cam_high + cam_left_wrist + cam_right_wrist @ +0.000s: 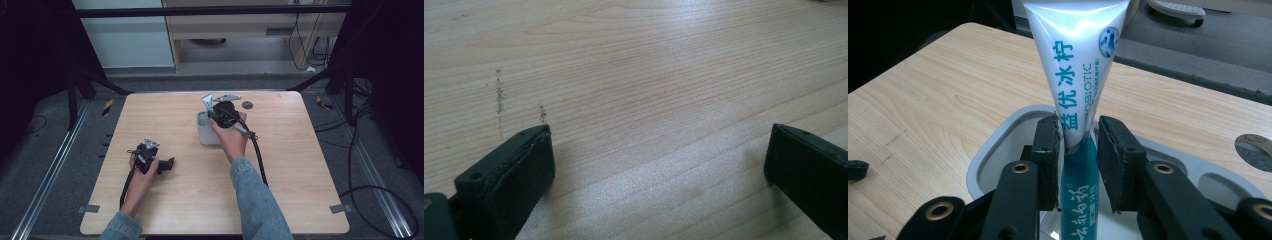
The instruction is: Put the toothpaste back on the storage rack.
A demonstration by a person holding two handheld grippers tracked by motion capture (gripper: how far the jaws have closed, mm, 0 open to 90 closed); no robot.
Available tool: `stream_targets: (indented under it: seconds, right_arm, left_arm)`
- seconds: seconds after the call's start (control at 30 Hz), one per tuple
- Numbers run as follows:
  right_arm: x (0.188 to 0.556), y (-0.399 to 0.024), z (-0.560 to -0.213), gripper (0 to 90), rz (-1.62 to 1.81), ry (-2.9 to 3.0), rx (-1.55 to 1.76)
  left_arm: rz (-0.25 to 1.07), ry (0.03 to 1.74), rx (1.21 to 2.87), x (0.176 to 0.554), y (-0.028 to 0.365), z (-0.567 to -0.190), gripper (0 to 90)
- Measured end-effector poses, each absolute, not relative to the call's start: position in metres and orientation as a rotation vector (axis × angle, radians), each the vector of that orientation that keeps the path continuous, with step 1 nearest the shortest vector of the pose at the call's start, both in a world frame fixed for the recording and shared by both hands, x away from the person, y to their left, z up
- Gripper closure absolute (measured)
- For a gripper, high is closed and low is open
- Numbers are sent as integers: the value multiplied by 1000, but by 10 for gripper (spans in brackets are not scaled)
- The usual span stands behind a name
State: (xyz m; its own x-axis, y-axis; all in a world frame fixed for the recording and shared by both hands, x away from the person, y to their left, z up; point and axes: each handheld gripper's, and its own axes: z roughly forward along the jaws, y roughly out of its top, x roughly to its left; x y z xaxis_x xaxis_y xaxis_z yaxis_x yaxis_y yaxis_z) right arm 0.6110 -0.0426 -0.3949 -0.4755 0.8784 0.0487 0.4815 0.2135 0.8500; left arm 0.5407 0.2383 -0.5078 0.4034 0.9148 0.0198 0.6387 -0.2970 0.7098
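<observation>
The pale wooden tabletop (pixel 190 195) has wide bare room toward six o'clock and toward both side edges. A light grey cup (pixel 204 131) stands just past centre, toward twelve o'clock; a white-and-teal toothpaste tube (pixel 1075 80) stands upright in it, its flat crimped end up. The right gripper (pixel 1077 165) hangs over the cup, hand reaching from six o'clock; its jaws stand narrowly apart on either side of the tube, the left pad touching, the right just clear. The left gripper (pixel 170 163) rests at eight o'clock, jaws wide with nothing between them.
</observation>
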Motion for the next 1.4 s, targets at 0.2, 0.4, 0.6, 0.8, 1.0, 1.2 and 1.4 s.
stream_targets:
  seconds: [0.2, 0.4, 0.6, 0.8, 1.0, 1.2, 1.4]
  right_arm:
    - [609, -45, -393, 632, 1175, 2037, 1260]
    - [607, -47, -391, 531, 1165, 2027, 1283]
    - [605, -48, -389, 453, 1161, 2022, 1296]
    - [602, -50, -387, 362, 1171, 2025, 1305]
    - [598, -51, -384, 299, 1178, 2060, 1299]
    - [594, -49, -383, 179, 1099, 2095, 1305]
    - [591, -49, -381, 77, 1012, 2097, 1332]
  left_arm:
    - [573, 1318, 2041, 541, 238, -508, 0]
    - [573, 1318, 2041, 541, 238, -508, 0]
    - [573, 1318, 2041, 541, 238, -508, 0]
    - [573, 1318, 2041, 541, 238, -508, 0]
    - [573, 1319, 2040, 541, 238, -508, 0]
    - [573, 1319, 2040, 541, 238, -508, 0]
    - [573, 1319, 2040, 541, 238, -508, 0]
